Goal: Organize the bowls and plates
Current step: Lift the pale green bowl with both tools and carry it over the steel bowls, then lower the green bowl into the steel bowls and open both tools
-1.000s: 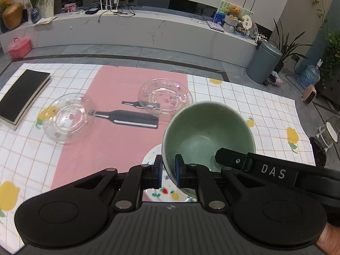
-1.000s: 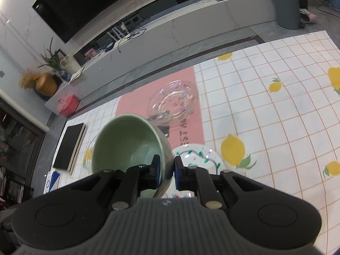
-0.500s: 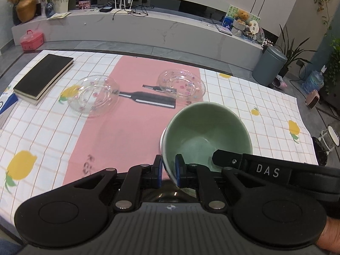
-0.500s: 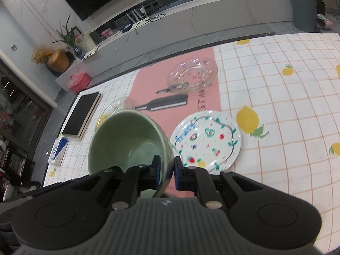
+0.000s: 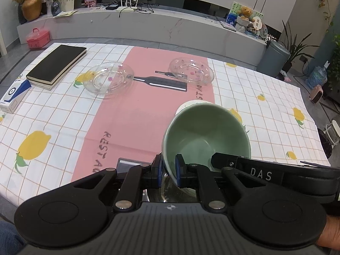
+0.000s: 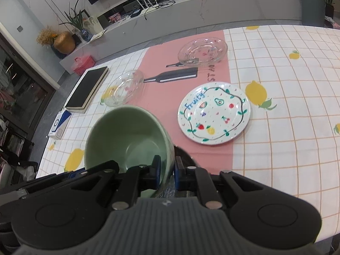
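A pale green bowl [image 5: 205, 131] is held up above the table's near edge. My left gripper [image 5: 169, 172] is shut on its left rim and my right gripper [image 6: 166, 171] is shut on its right rim; the bowl also shows in the right wrist view [image 6: 127, 136]. A white plate with fruit drawings [image 6: 214, 112] lies on the tablecloth, mostly hidden behind the bowl in the left wrist view. Two clear glass plates lie farther back, one left [image 5: 108, 79] and one right [image 5: 191, 72]. A dark shiny vessel [image 6: 184, 159] sits right under the bowl.
A black book [image 5: 56, 63] and a blue and white box [image 5: 13, 95] lie at the table's left. The checked lemon tablecloth [image 5: 276, 106] has a pink centre strip. A long low cabinet [image 5: 148, 25] and a grey bin [image 5: 273, 58] stand beyond the table.
Both grippers have pulled back toward the near edge with the bowl between them, off the fruit plate, which now lies fully in sight in the right wrist view.
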Tool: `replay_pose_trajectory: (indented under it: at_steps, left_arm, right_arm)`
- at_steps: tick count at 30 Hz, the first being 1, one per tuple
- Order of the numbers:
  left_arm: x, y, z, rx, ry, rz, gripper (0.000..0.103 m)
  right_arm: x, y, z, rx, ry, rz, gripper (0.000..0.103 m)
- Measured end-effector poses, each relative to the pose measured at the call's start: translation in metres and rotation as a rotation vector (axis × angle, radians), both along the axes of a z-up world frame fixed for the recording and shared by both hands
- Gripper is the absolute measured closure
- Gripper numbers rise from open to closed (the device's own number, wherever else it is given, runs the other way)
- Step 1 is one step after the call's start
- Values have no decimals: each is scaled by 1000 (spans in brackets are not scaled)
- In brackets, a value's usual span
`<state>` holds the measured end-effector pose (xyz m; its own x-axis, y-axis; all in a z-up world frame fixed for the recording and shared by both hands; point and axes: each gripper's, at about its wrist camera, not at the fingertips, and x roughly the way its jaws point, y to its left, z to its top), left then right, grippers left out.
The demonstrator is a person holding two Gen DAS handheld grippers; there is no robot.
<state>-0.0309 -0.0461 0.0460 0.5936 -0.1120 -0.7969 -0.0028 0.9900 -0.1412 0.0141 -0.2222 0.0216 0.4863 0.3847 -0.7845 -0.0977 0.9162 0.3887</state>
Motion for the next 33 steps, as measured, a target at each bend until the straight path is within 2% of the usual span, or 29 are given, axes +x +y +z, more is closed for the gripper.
replay_pose_trajectory:
  at_steps: [24, 28, 33]
  left_arm:
    - [-14, -3, -29, 13, 109, -53, 88]
    - [-15, -3, -31, 4, 116, -54, 87]
    - [-13, 1, -31, -16, 135, -37, 86]
  right_arm:
    - [-18, 4, -27, -61, 61, 29, 93]
    - [-19, 8, -26, -103, 40, 48, 93]
    - [-22, 21, -26, -217, -11, 123, 93]
